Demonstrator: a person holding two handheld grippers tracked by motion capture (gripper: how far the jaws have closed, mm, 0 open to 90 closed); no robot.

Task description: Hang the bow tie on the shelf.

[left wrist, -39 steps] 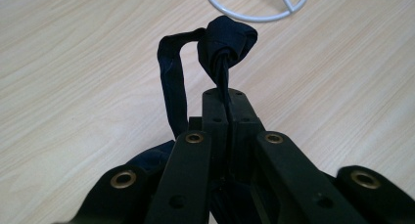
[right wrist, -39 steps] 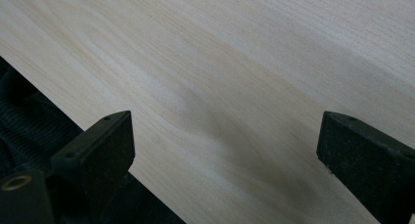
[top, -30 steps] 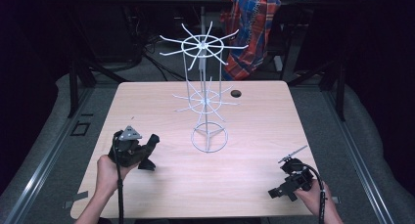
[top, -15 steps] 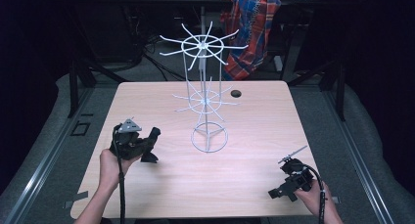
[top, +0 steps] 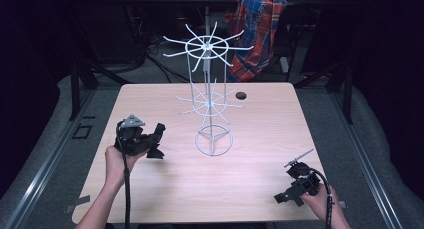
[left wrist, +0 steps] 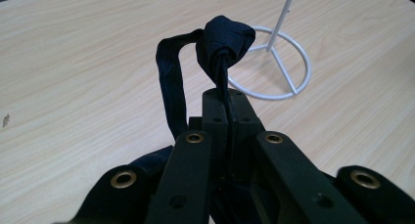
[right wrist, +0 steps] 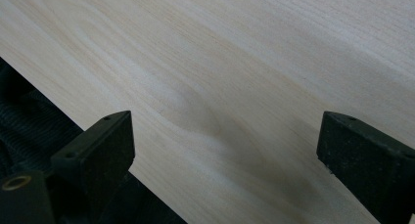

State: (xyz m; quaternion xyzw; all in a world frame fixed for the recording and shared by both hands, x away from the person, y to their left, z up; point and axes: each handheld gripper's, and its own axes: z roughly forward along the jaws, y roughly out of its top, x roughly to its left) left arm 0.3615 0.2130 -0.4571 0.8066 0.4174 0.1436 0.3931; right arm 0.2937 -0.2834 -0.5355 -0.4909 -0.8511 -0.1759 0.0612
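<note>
Holding a dark blue cloth strap (left wrist: 222, 43), the left gripper (top: 156, 139) sits at the middle left of the high view, just above the wooden table (top: 260, 189). Its jaws are pressed tight together on the strap. In the left gripper view the strap (left wrist: 222, 43) has a rolled knot at the top of the jaws, and a loop of it bends down on the left side. More of the strap hangs under the jaws.

To the right of this gripper in the high view stands a white wire rack (top: 210, 101). It has a round ring foot (top: 213, 141) on the table, a thin pole, and two wheels of thin wire arms, a small one low and a big one high. The arms are bare. The ring foot is near the strap but not touching it; some open table lies between them.

A small dark round spot (top: 241, 95) lies on the table past the rack, toward the upper right.

The right gripper (top: 292, 191) is at the lower right of the high view, close to the near edge of the table, well apart from the rack. Its jaws are wide apart with nothing between them, and bare wood shows under them in the right gripper view.

Lots of open table lies between the two grippers. Dark floor goes around the table.
</note>
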